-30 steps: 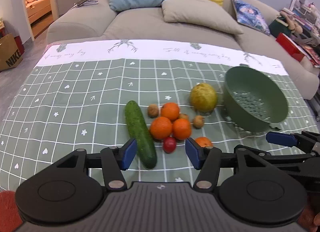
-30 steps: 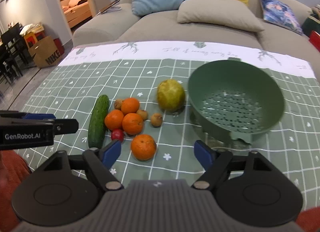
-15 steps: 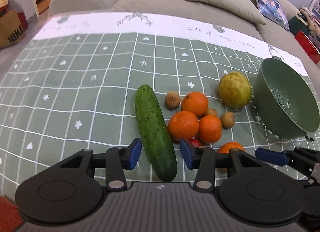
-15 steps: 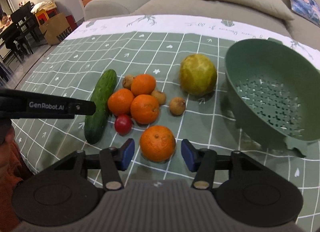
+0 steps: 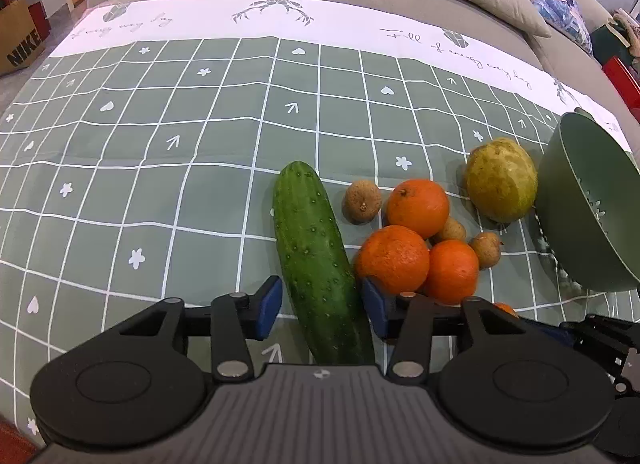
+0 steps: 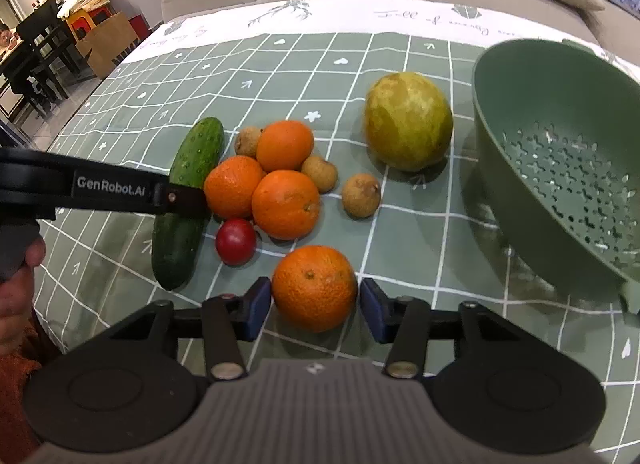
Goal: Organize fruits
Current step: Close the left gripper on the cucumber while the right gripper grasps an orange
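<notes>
Both hands are at the reach-and-grasp step, and nothing is lifted yet; the green colander [image 6: 560, 151] at the right of the desk [image 5: 160, 183] is empty.

On the left, the left tongs [image 5: 322, 306] straddle the near end of the cucumber [image 5: 312, 248]. Their jaws have just opened a little; there is a visible gap at the left pad, while the right pad sits at the cucumber's skin, contact unclear, so I read them as partly open with no grip yet. The next move calls for closing across the cucumber's width, though it may be wiser to grip nearer its middle so it does not tip when raised.

The cucumber is dark green, bumpy and lies lengthwise away from the camera, touching an orange of the cluster [image 5: 394, 260]. That cluster holds three oranges, small brown longan-like fruits [image 6: 360, 195] and a small red fruit [image 6: 236, 242].

Further right, the right tongs [image 6: 316, 306] flank a lone orange [image 6: 314, 288], set apart from the pile on the near side. Their jaws have just been closing; the left pad looks to be at the peel and the right pad just clear, so no firm hold yet. They need to finish closing, then carry it right to the colander.

A large yellow-green citrus [image 6: 408, 121] sits between the pile and the colander.
</notes>
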Tool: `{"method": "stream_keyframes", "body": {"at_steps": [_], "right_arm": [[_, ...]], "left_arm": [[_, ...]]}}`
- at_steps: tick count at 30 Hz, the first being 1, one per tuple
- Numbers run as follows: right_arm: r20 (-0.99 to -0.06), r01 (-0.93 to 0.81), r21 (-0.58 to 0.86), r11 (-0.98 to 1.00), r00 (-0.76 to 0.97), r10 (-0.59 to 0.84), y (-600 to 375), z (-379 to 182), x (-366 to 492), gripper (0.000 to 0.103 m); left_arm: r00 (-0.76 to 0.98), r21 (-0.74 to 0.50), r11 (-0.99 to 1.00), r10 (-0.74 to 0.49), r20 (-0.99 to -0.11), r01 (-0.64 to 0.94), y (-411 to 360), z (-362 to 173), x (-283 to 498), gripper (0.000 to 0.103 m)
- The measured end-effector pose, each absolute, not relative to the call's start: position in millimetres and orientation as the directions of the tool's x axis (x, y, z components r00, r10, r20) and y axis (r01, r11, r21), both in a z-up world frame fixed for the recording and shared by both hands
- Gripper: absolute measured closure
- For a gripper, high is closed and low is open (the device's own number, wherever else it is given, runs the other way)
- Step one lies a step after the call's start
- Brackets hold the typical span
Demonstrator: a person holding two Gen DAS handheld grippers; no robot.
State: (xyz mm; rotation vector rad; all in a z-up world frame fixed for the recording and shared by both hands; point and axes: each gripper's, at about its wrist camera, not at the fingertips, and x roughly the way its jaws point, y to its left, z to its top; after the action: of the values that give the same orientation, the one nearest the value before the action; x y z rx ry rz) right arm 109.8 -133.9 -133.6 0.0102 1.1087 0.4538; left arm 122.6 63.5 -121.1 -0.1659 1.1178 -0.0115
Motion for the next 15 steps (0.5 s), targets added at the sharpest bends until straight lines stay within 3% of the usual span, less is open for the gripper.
{"method": "stream_keyframes", "body": {"at_steps": [3, 5, 15], "right_arm": [[-0.857, -0.345, 0.240, 0.907, 0.363, 0.365, -135, -135, 110, 0.058], [-0.856, -0.345, 0.246, 0.906, 0.362, 0.370, -136, -135, 110, 0.059], [-0.868, -0.343, 0.238, 0.909, 0.345, 0.358, -140, -132, 102, 0.059]], "left_arm": [[0.433, -0.170, 0.983, -0.123, -0.893, -0.072, 66, -126, 125, 0.045], [0.431, -0.199, 0.978, -0.153, -0.889, -0.063, 67, -127, 126, 0.056], [0.298, -0.146, 0.989, -0.128, -0.946, -0.039, 63, -120, 105, 0.058]]}}
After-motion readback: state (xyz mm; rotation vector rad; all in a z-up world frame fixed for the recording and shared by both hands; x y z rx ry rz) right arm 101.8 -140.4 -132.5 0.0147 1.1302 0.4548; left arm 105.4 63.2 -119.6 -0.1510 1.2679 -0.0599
